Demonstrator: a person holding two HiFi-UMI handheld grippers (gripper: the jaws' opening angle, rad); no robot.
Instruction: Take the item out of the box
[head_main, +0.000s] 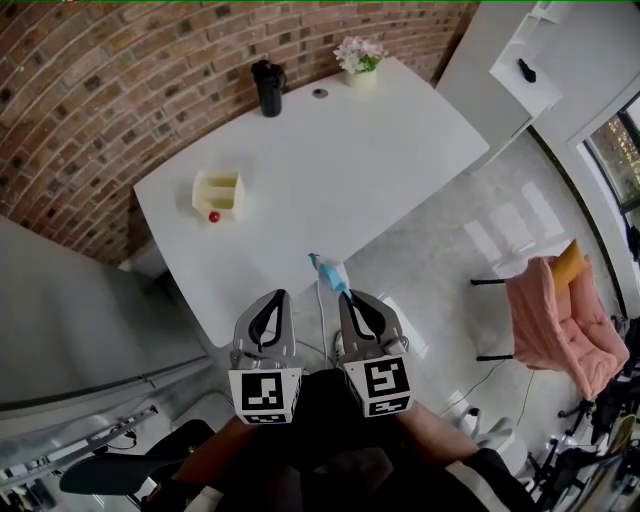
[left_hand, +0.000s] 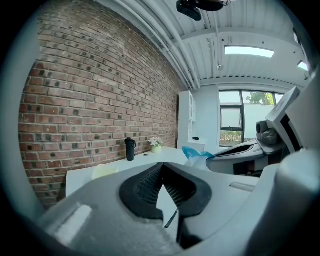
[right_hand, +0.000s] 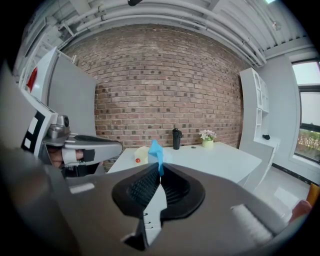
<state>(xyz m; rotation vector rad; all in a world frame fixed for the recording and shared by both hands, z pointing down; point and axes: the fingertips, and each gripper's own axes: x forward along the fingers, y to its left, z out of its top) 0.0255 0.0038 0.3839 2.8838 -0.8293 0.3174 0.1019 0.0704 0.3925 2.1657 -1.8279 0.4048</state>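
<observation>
A pale yellow open box (head_main: 220, 192) sits on the white table (head_main: 330, 170) near its left edge, with a small red ball (head_main: 213, 216) at its front. Both grippers hover off the table's near edge. My right gripper (head_main: 345, 293) is shut on a blue and white packet (head_main: 330, 271) that sticks out past its tips. In the right gripper view the packet's blue end (right_hand: 156, 151) rises from the closed jaws (right_hand: 160, 169), with the box (right_hand: 142, 153) far behind. My left gripper (head_main: 280, 296) is beside it, shut and holding nothing (left_hand: 161, 166).
A black bottle (head_main: 268, 88), a small flower pot (head_main: 359, 58) and a round table port (head_main: 319, 93) stand at the table's far side by the brick wall. A white shelf unit (head_main: 525, 70) is at the right, a pink-draped chair (head_main: 565, 320) on the floor, a grey cabinet (head_main: 60, 320) at the left.
</observation>
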